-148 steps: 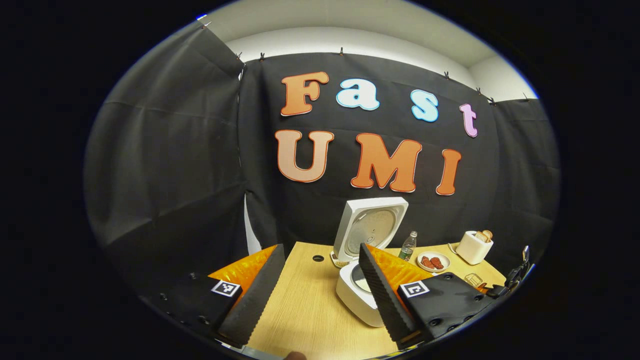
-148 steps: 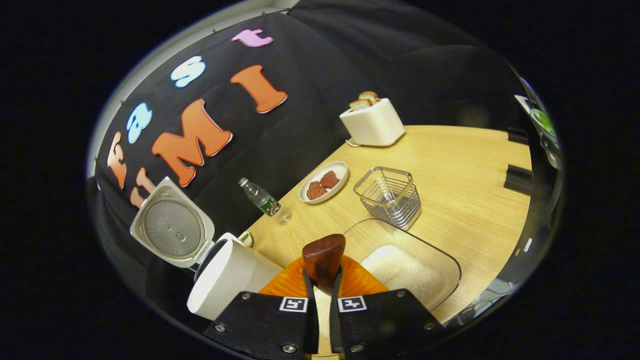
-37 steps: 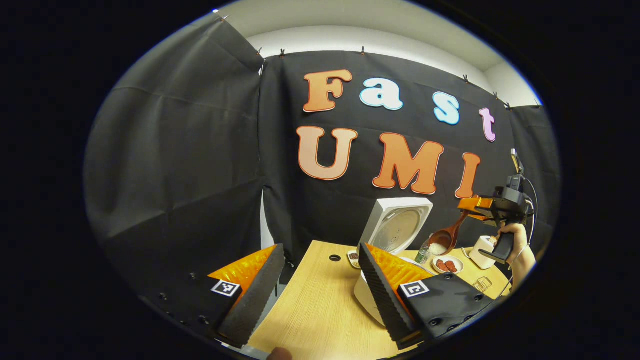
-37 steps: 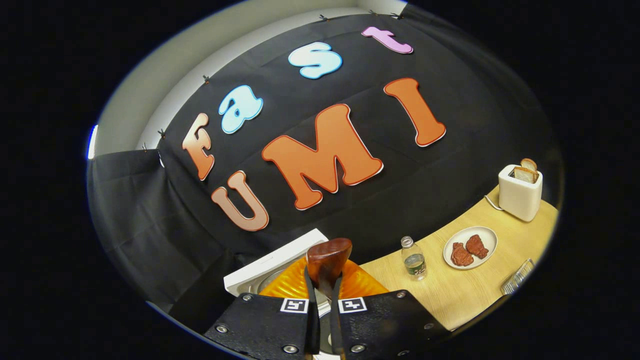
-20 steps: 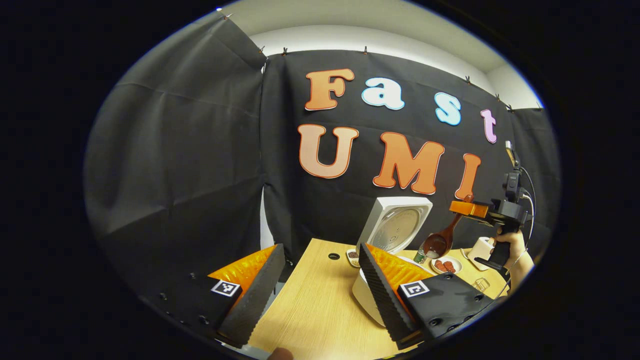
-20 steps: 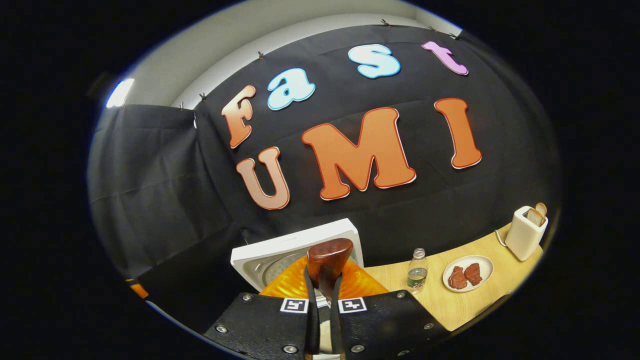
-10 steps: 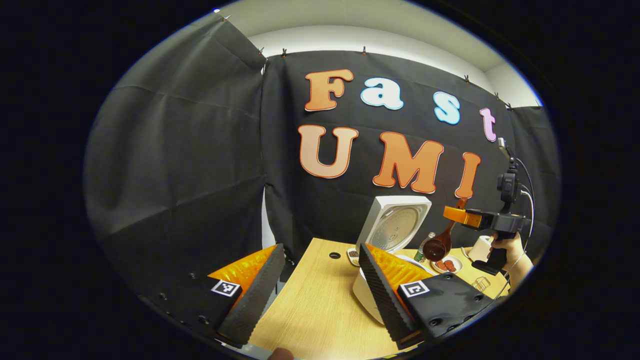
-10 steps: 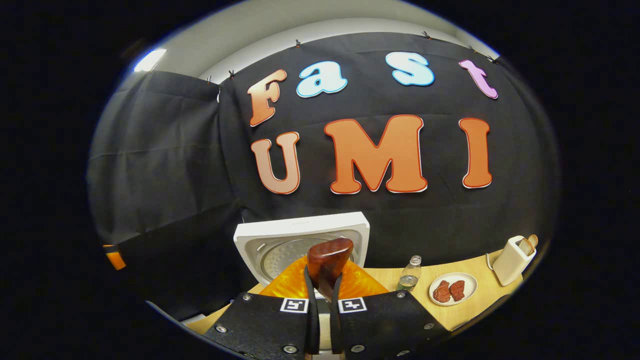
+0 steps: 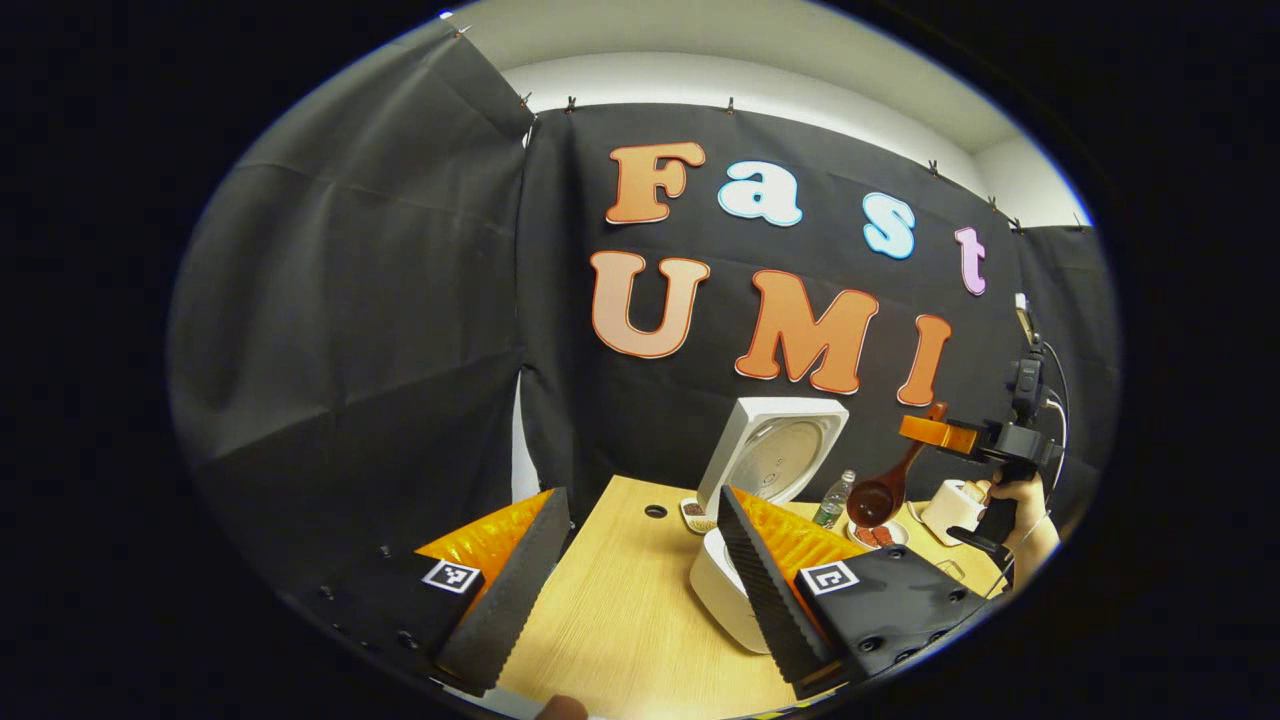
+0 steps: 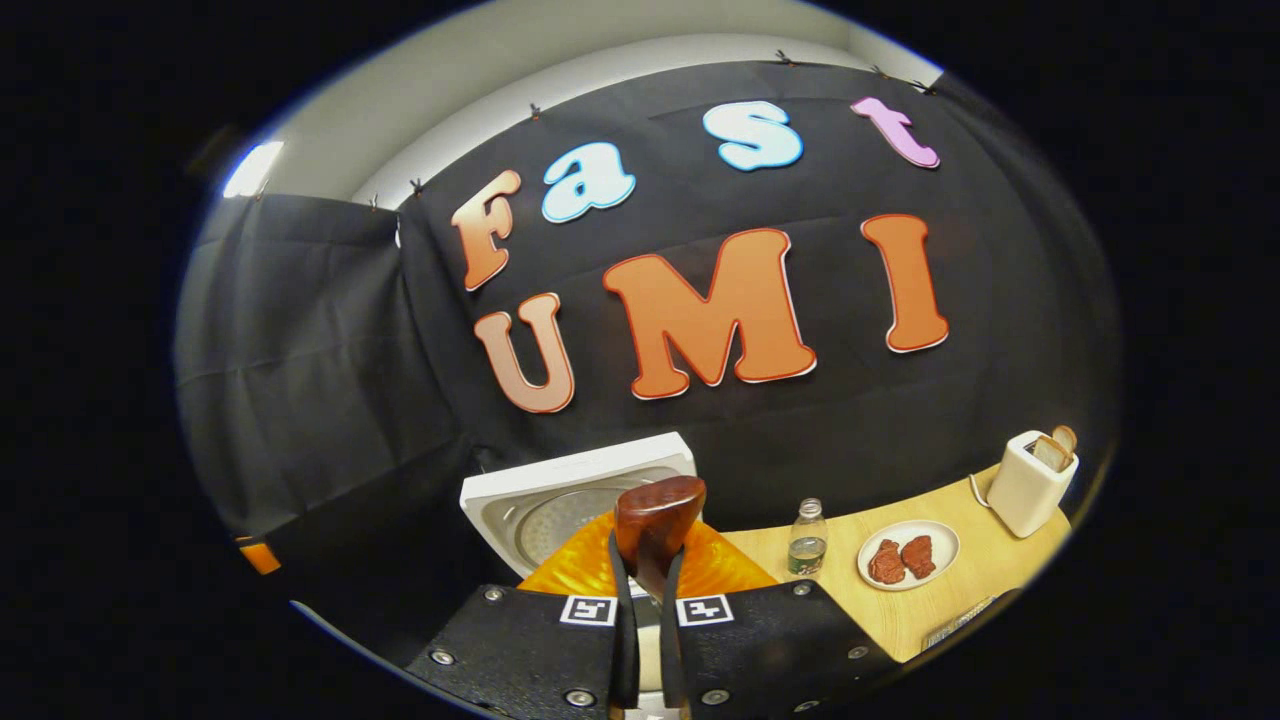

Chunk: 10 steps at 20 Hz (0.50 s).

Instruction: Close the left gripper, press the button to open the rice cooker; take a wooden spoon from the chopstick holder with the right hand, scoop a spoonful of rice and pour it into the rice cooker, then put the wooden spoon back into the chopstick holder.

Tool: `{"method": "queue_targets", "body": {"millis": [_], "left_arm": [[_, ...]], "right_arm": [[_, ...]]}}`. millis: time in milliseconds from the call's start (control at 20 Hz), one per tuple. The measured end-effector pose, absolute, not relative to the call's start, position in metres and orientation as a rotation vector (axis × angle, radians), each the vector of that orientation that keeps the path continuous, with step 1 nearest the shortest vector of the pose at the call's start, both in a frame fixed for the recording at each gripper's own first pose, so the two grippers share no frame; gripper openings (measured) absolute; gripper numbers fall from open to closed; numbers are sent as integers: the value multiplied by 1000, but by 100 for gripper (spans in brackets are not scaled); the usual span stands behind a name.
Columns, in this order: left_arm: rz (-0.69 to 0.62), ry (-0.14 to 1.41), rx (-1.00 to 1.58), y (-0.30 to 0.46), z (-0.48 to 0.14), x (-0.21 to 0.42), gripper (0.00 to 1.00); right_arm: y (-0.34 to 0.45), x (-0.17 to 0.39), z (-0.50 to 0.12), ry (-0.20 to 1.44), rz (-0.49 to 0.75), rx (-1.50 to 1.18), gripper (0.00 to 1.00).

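The white rice cooker (image 9: 722,598) stands on the wooden table (image 9: 620,610) with its lid (image 9: 775,455) up. My left gripper (image 9: 640,595) hangs open over the table's near left part, nothing between its fingers. Farther right, a hand (image 9: 1012,500) holds my right gripper (image 9: 925,430), shut on the wooden spoon's handle. The spoon's dark bowl (image 9: 872,503) hangs down to the right of the cooker, above the bottle and plate, with no rice showing in it. In the right gripper view, my right gripper (image 10: 645,585) clamps the spoon's handle end (image 10: 657,520) in front of the lid (image 10: 560,500).
A water bottle (image 10: 804,550), a plate of red meat (image 10: 905,557) and a white toaster with bread (image 10: 1032,482) line the table's back right. The wire chopstick holder's edge (image 10: 958,620) shows at the lower right. A small dish (image 9: 692,512) sits left of the cooker.
The spoon tipped over the cooker and its rice is gone from the bowl. My right gripper has since drifted right, away from the cooker. The left gripper stayed open and nearly still.
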<state>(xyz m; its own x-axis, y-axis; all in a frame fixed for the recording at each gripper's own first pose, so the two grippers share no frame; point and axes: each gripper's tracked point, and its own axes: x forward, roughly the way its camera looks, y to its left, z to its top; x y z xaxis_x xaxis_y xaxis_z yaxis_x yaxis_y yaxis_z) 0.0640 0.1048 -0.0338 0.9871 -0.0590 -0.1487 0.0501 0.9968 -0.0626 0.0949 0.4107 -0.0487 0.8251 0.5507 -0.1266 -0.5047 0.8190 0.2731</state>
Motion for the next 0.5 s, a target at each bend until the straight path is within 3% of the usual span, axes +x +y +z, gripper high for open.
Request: {"method": "queue_targets", "body": {"millis": [500], "left_arm": [[-67,126,-29,82,-18,75,100]], "right_arm": [[235,111,-71,219,304,313,7]]}}
